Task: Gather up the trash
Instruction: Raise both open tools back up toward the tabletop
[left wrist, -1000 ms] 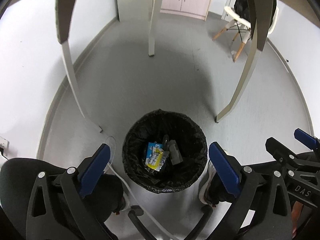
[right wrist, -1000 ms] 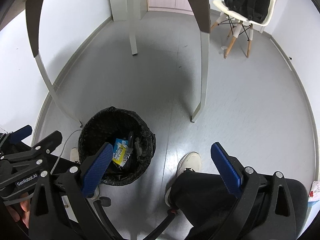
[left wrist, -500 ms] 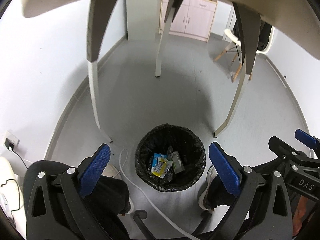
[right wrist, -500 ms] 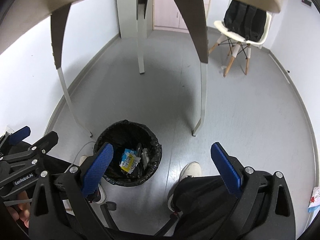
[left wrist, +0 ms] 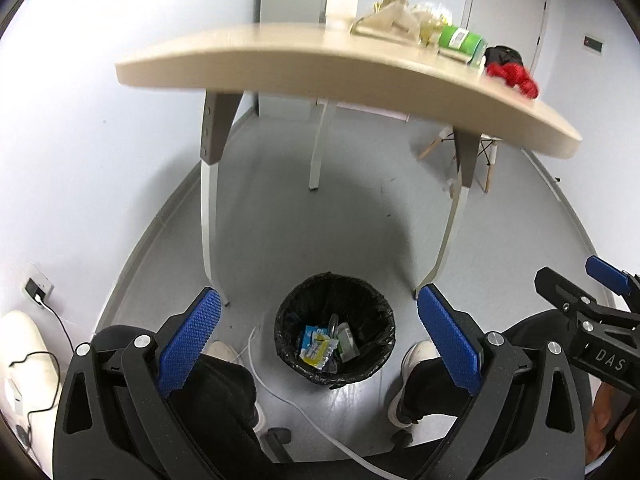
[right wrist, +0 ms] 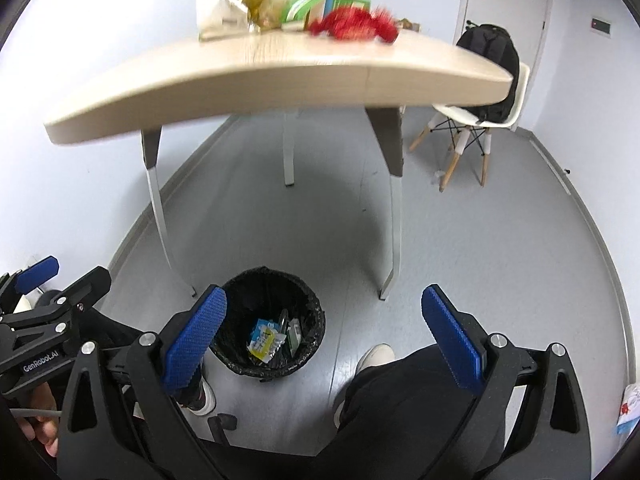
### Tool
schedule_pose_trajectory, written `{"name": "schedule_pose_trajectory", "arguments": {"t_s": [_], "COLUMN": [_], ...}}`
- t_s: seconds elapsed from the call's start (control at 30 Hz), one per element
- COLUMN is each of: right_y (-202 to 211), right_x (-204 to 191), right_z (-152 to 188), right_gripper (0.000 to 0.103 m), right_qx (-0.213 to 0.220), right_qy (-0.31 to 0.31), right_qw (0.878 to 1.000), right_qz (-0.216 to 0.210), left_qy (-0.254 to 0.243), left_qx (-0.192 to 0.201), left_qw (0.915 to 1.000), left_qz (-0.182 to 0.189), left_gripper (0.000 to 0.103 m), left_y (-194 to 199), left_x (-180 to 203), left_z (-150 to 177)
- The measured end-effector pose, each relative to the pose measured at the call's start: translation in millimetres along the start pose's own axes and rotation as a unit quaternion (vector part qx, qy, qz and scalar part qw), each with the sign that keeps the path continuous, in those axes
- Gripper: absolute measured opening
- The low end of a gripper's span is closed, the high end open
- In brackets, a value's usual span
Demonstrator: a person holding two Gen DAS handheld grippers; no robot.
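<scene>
Below, on the grey floor, a bin (left wrist: 335, 328) lined with a black bag sits between the person's two shoes, just in front of the table legs. Inside it lie a blue-and-yellow wrapper (left wrist: 316, 347) and a few other scraps that are too small to tell apart. Both grippers hang above the person's knees: the left gripper (left wrist: 318, 340) has its blue pads spread wide with nothing between them, and the right gripper (right wrist: 324, 340) is likewise wide apart and empty. Up on the wooden table (left wrist: 320, 68), more trash waits near the far side: crumpled paper and plastic bags (right wrist: 256, 8), a green carton (left wrist: 460, 40) and a red tinsel-like bundle (right wrist: 354, 24). A white cup (left wrist: 342, 2) stands beside the heap. Off to the right, a black backpack (right wrist: 490, 64) rests on a white chair
</scene>
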State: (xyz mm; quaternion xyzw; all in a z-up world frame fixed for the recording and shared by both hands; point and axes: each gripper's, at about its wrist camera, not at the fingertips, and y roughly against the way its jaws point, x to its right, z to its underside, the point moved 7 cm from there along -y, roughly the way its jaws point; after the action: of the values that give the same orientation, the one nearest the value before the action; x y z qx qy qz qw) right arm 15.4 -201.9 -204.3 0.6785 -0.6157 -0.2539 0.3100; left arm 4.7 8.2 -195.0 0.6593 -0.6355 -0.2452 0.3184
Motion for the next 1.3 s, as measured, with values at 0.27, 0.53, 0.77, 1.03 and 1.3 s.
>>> {"name": "schedule_pose_trajectory", "arguments": {"t_s": [0.27, 0.53, 0.77, 1.03, 1.3], "right_y": [32, 61, 74, 70, 39], "right_x": [13, 25, 32, 39, 44], "right_z": [-14, -39, -69, -106, -140], "right_gripper": [0.094, 0.094, 0.094, 0.094, 0.092], "right_qx": [0.025, 0.052, 0.068, 0.075, 0.061], "right_qy": [-0.014, -0.018, -0.019, -0.02, -0.02], "right_qw": [1.0, 0.998, 0.997, 0.997, 0.998], "right_qz": [0.006, 0.012, 0.014, 0.017, 0.014], "left_qy": [-0.001, 0.004, 0.011, 0.006, 0.004], "left_qx": [0.017, 0.041, 0.053, 0.056, 0.048], "left_qw": [0.9999, 0.9991, 0.9985, 0.9983, 0.9987], "left_qz": [0.001, 0.002, -0.003, -0.011, -0.016], "left_gripper": [0.097, 0.097, 0.097, 0.097, 0.097], "left_y": [26, 57, 66, 53, 13], "left_x": [2, 1, 0, 2, 4], "left_z": [-15, -48, -86, -137, -196]}}
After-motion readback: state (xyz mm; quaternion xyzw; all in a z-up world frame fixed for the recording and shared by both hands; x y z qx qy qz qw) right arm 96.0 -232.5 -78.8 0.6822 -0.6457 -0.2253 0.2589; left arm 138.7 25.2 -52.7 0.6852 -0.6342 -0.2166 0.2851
